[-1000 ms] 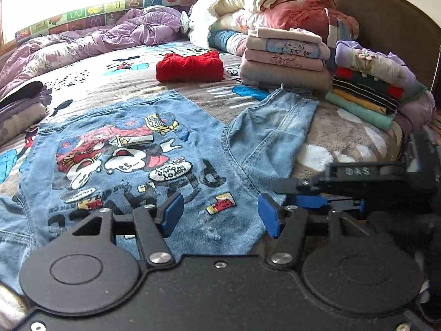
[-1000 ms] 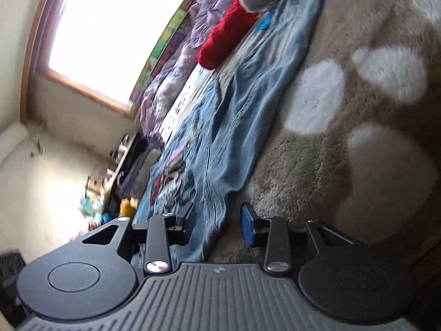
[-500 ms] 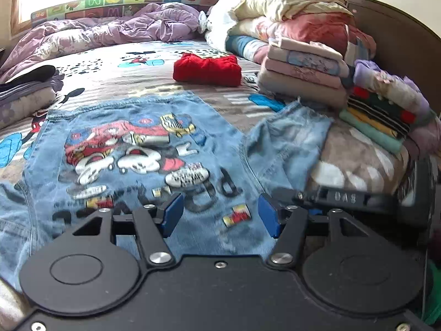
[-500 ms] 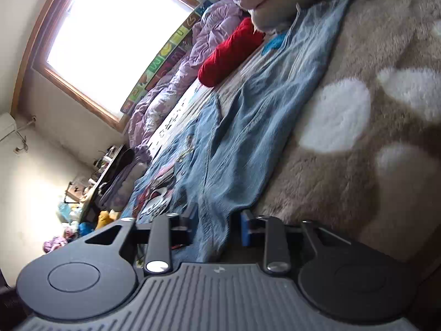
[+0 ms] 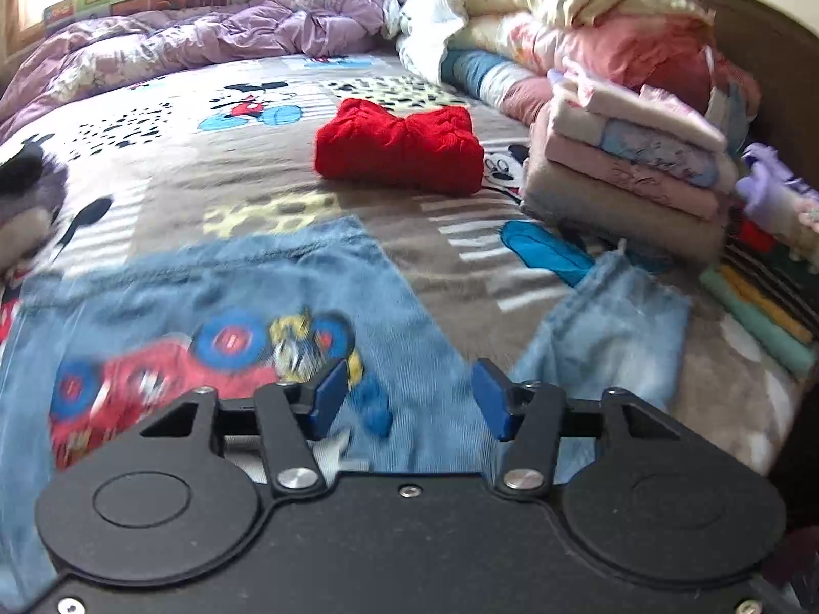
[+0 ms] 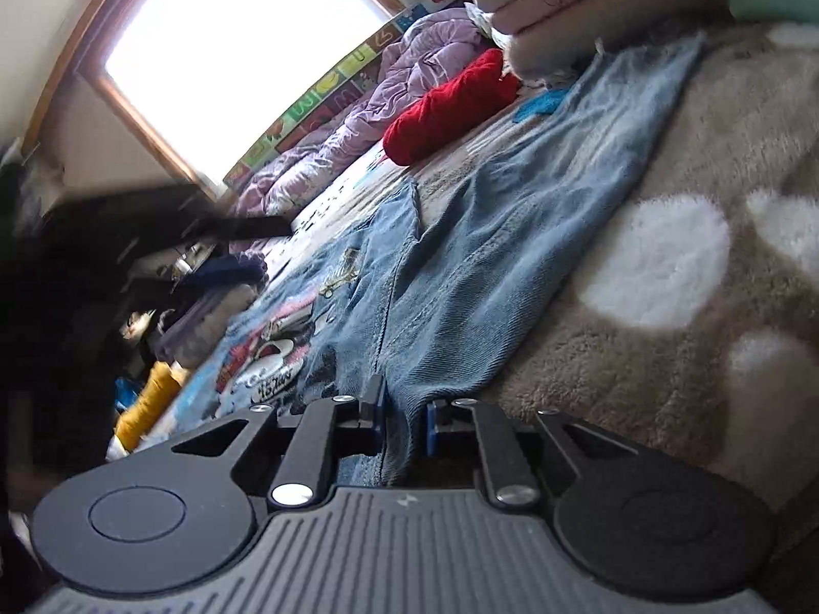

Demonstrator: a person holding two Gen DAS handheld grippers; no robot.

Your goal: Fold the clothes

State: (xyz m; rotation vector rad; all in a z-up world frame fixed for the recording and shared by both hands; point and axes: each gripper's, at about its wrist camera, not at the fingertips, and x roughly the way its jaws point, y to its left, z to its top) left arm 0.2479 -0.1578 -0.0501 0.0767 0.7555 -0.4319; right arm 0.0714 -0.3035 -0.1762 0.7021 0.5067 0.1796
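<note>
Left wrist view looks down over a denim jacket (image 5: 286, 307) spread flat on a cartoon-print bedspread (image 5: 169, 163), its back panel with the bright cartoon print facing up and blurred by motion. The left gripper (image 5: 404, 394) hangs above the jacket's right part with its blue pads well apart and closing, and nothing sits between them; whether the pads touch the cloth below is hard to tell through the blur. One sleeve (image 5: 609, 327) runs off to the right toward a stack of folded clothes (image 5: 629, 169), its frayed cuff lying just beside the lowest beige piece. A folded red knit (image 5: 399, 151) rests farther up the bed, apart from the jacket, and a rumpled purple duvet (image 5: 205, 46) lies along the far edge. To the right of the first stack is a second pile of striped and green folded garments (image 5: 762, 307). Right wrist view is rolled sideways and low to the bed: the right gripper (image 6: 404, 422) has its jaws drawn in narrow and closing, with a bunched fold of denim at the jacket's sleeve side standing between the blue pads, which appear to press on it from both sides. Beyond it the sleeve stretches over a fuzzy brown blanket with white spots (image 6: 665, 266) toward the folded stack, and a bright window (image 6: 245, 51) fills the upper left.
</note>
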